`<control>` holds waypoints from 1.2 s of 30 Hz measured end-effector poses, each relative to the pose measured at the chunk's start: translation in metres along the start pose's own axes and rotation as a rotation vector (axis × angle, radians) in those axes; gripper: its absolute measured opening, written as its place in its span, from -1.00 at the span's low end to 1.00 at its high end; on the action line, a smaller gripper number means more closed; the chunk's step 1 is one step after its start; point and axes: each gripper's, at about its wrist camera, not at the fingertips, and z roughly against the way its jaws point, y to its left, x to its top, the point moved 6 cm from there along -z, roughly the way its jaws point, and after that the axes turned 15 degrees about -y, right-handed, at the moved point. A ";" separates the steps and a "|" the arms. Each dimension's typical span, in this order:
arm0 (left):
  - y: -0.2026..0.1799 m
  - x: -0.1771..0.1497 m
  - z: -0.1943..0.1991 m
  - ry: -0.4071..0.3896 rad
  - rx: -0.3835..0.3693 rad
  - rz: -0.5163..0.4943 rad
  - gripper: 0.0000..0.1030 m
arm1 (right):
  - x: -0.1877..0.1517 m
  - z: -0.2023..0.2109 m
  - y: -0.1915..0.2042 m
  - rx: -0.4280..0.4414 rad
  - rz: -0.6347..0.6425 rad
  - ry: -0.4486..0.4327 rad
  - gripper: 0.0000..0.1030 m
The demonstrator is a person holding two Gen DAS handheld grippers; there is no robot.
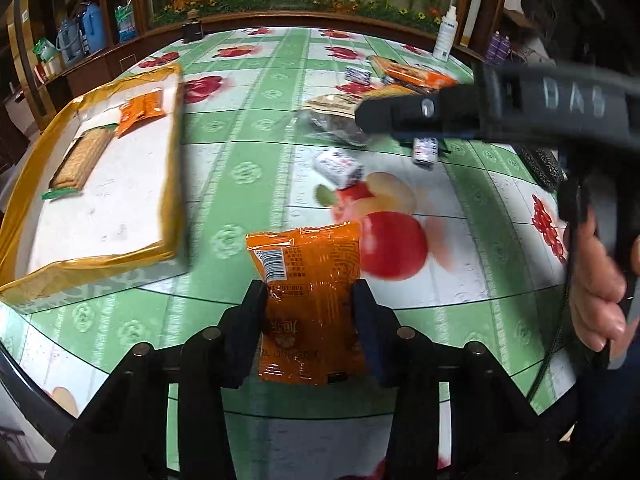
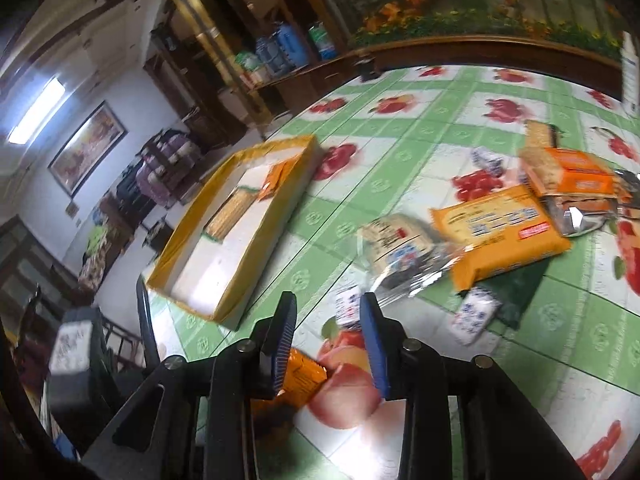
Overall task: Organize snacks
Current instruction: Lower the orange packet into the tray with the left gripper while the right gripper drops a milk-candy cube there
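Note:
My left gripper [image 1: 310,292] is shut on an orange snack packet [image 1: 310,300] and holds it above the table. It also shows under my right gripper in the right wrist view [image 2: 304,376]. A yellow-edged white tray [image 1: 170,152] lies at the left with a cracker pack [image 1: 80,158] and an orange packet [image 1: 140,112] in it; the tray also shows in the right wrist view [image 2: 276,236]. My right gripper [image 2: 328,320] is open and empty above the table; it shows in the left wrist view [image 1: 360,116] too. Loose snacks lie right: an orange pack [image 2: 500,232] and small white-blue packets [image 2: 476,314].
The round table [image 1: 248,128] has a green fruit-print cloth. More packets [image 1: 412,72] and a clear bag [image 2: 400,252] are piled at the far right. A white bottle [image 1: 446,36] stands at the back edge. Shelves and a wooden ledge surround the table.

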 end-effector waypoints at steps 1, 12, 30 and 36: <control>0.004 0.000 0.001 -0.003 -0.011 0.007 -0.20 | -0.003 -0.005 0.003 -0.006 0.024 0.008 -0.40; 0.004 0.001 0.002 -0.040 -0.058 -0.022 -0.20 | -0.025 -0.049 -0.005 -0.154 0.138 0.087 -0.41; 0.007 0.021 0.007 -0.129 -0.125 0.044 -0.22 | -0.007 -0.012 0.009 -0.052 0.075 -0.026 -0.62; 0.011 0.028 0.017 -0.160 -0.130 0.056 -0.22 | -0.002 -0.007 0.012 -0.045 0.059 -0.047 -0.62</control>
